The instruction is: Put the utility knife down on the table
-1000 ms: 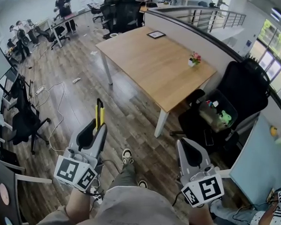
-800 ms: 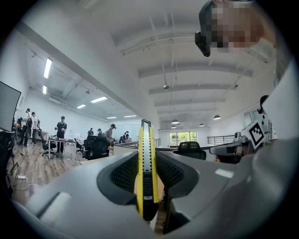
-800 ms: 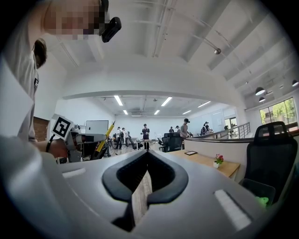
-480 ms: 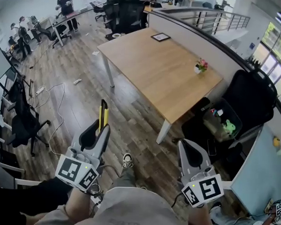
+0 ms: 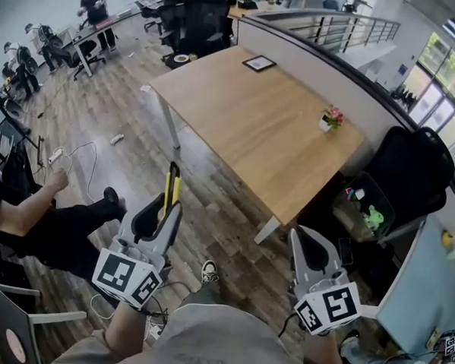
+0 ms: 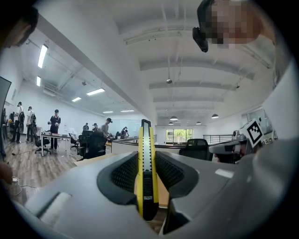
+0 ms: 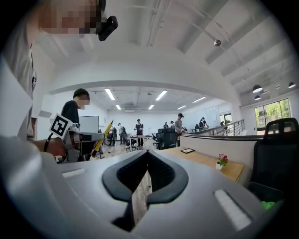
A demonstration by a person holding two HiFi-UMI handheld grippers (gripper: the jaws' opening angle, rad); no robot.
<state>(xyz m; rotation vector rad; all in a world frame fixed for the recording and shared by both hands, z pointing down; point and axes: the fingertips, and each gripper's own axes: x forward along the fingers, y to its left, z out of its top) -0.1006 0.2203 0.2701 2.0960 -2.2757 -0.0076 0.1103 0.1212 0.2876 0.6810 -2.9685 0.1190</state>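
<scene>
A yellow and black utility knife (image 5: 171, 186) stands out past my left gripper (image 5: 167, 207), which is shut on its handle at the lower left of the head view. In the left gripper view the knife (image 6: 145, 172) runs upright between the jaws of the left gripper (image 6: 145, 156). The wooden table (image 5: 246, 117) lies ahead of both grippers, well beyond the knife tip. At the lower right, my right gripper (image 5: 298, 234) is held over the floor. Its jaws (image 7: 147, 153) meet at the tips with nothing between them. From the right gripper view the knife (image 7: 103, 135) shows at the left.
A small flower pot (image 5: 333, 118) and a framed picture (image 5: 259, 63) rest on the table. A black office chair (image 5: 407, 172) stands to the right, holding a bin of items (image 5: 363, 207). A seated person's legs (image 5: 65, 226) stretch across the floor at left. Cables (image 5: 76, 158) trail there.
The table has drawn closer in the head view as the person walks forward. A seated person's legs have come into view at the left. Both grippers hold the same pose.
</scene>
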